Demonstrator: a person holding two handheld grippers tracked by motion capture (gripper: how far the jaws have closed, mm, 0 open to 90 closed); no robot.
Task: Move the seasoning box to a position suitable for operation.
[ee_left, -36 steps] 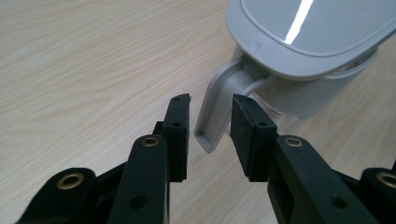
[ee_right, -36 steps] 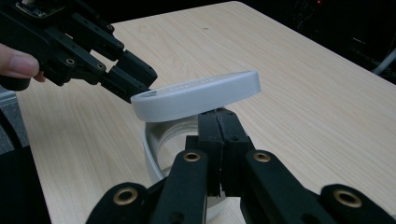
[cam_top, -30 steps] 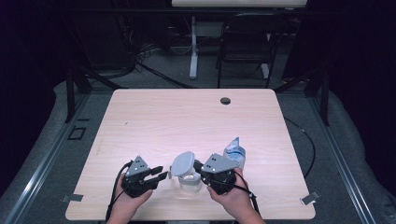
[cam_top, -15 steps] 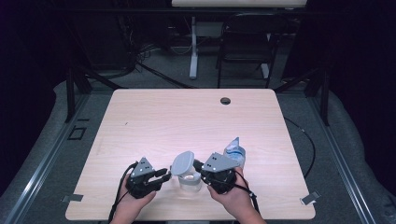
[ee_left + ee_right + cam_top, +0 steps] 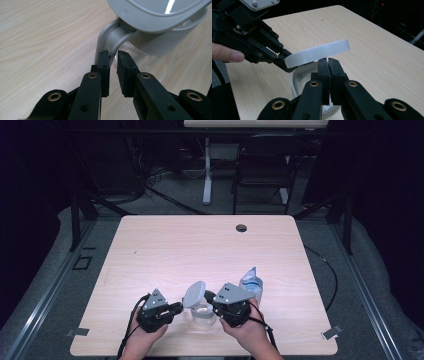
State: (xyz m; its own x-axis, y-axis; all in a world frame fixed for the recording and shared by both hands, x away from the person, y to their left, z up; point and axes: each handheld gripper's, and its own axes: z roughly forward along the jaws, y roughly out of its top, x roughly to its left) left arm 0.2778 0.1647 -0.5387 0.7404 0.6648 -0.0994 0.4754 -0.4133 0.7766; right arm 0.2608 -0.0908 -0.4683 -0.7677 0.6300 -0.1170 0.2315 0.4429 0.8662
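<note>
A clear container (image 5: 202,316) with a grey hinged lid (image 5: 195,293) stands near the table's front edge. The lid is tilted up over the grey handle (image 5: 110,41). My left gripper (image 5: 181,306) reaches in from the left. Its jaws have just been closing, and its tips (image 5: 113,53) now pinch the handle's lower strut. The left gripper's fingers (image 5: 272,50) run in under the lid (image 5: 317,53). My right gripper (image 5: 207,296) comes from the right over the container's open rim (image 5: 298,72). Its jaws (image 5: 328,60) are pressed together at the lid's near edge, which it appears to hold up.
A clear water bottle (image 5: 251,282) with a blue label stands just behind the right gripper. The pale wooden table (image 5: 200,245) has a cable hole (image 5: 241,227) at its far edge. A dark chair (image 5: 260,170) and stand legs lie beyond the table.
The left gripper has edged right toward the container and its jaws have narrowed onto the handle. The right gripper, the lid and the bottle have stayed put.
</note>
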